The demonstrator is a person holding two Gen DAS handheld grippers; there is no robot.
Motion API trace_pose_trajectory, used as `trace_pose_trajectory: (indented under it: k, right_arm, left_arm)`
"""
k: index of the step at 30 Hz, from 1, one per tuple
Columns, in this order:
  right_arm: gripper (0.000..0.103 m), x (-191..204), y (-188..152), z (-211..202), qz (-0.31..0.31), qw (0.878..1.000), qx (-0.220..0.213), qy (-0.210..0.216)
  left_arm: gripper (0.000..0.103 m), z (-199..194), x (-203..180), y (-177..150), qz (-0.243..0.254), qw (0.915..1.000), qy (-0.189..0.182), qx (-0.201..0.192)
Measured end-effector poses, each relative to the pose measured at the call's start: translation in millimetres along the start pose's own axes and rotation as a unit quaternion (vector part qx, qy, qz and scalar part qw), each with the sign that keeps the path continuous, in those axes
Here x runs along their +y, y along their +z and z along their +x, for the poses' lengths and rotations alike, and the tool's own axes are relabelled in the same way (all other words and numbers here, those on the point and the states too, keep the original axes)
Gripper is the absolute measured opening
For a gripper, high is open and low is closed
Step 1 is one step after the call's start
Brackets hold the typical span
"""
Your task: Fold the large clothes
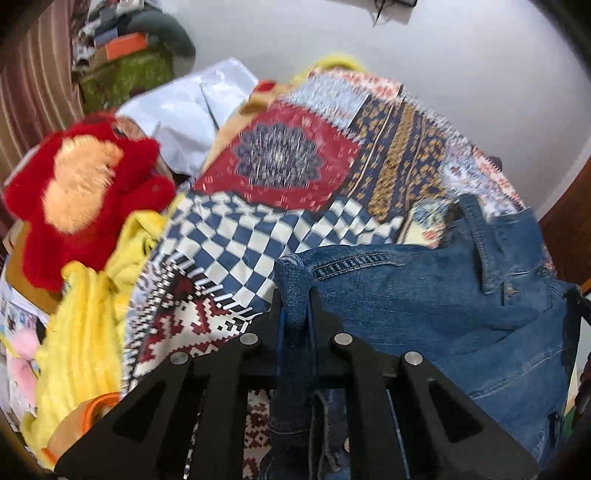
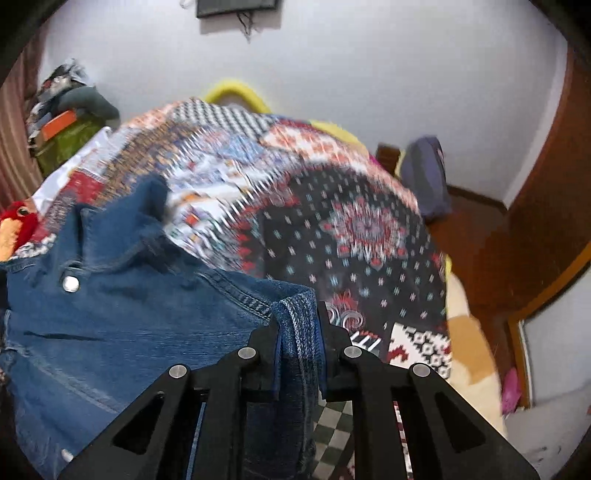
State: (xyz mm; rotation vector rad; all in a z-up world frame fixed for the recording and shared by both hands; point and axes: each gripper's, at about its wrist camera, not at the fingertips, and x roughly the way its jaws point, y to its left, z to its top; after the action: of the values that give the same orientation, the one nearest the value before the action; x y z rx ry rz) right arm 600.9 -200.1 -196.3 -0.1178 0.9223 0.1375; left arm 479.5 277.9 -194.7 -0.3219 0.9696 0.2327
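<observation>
Left wrist: left gripper [image 1: 295, 295] clenched on denim jacket [image 1: 424, 295] edge, jacket hanging over patchwork bedspread [image 1: 295, 158]; thin bite may slip; red plush toy [image 1: 81, 192] nearby could snag | Right wrist: right gripper [image 2: 297, 325] clamps jacket hem; uneven pull risks skewed fold; white wall [image 2: 369, 74], wooden door [image 2: 546, 206].

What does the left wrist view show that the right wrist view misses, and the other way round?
Left wrist only: the yellow fleece heaped at the bed's left edge, and a white cloth behind the toy.
Right wrist only: the denim jacket's metal snap button, a wooden door and a wall-mounted dark panel.
Both: the left gripper and right gripper each clamped on the denim jacket over the patterned bedspread, plus the red plush toy.
</observation>
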Motion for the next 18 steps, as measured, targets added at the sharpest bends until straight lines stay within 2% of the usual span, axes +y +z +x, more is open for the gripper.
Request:
trace_pose_trajectory:
  k: [3,6,9,10,11,12,13,14,18]
  right_arm:
    - [0.012,-6,-9,20,0.004,1.000,0.014,-0.005]
    - [0.012,-3,-16,37,-0.020,0.999,0.032,-0.010]
    - [0.018,3,-20,45,-0.039,0.998,0.043,-0.030]
    - [0.025,3,-21,47,-0.044,0.997,0.043,-0.037]
    - [0.042,3,-22,46,-0.048,0.997,0.040,-0.050]
    - [0.054,3,-23,46,-0.051,0.995,0.037,-0.071]
    - [0.076,0,-23,47,-0.053,0.993,0.035,-0.099]
    - [0.081,-4,-24,46,-0.051,0.993,0.032,-0.105]
    - [0.081,-28,-25,40,-0.001,0.997,0.053,-0.054]
  left_arm:
    - [0.010,21,2,-4,-0.003,0.9998,0.003,0.018]
    - [0.013,37,1,-8,-0.003,0.9996,0.014,0.023]
    - [0.016,44,-3,-10,0.007,0.9994,0.024,0.023]
    - [0.016,45,-4,-11,0.013,0.9993,0.028,0.022]
    - [0.016,45,-6,-12,0.022,0.9990,0.033,0.021]
    - [0.017,45,-7,-12,0.029,0.9987,0.037,0.021]
    - [0.018,45,-7,-11,0.032,0.9985,0.039,0.021]
    - [0.018,44,-7,-12,0.036,0.9983,0.040,0.022]
    - [0.018,37,-5,-10,0.030,0.9984,0.040,0.028]
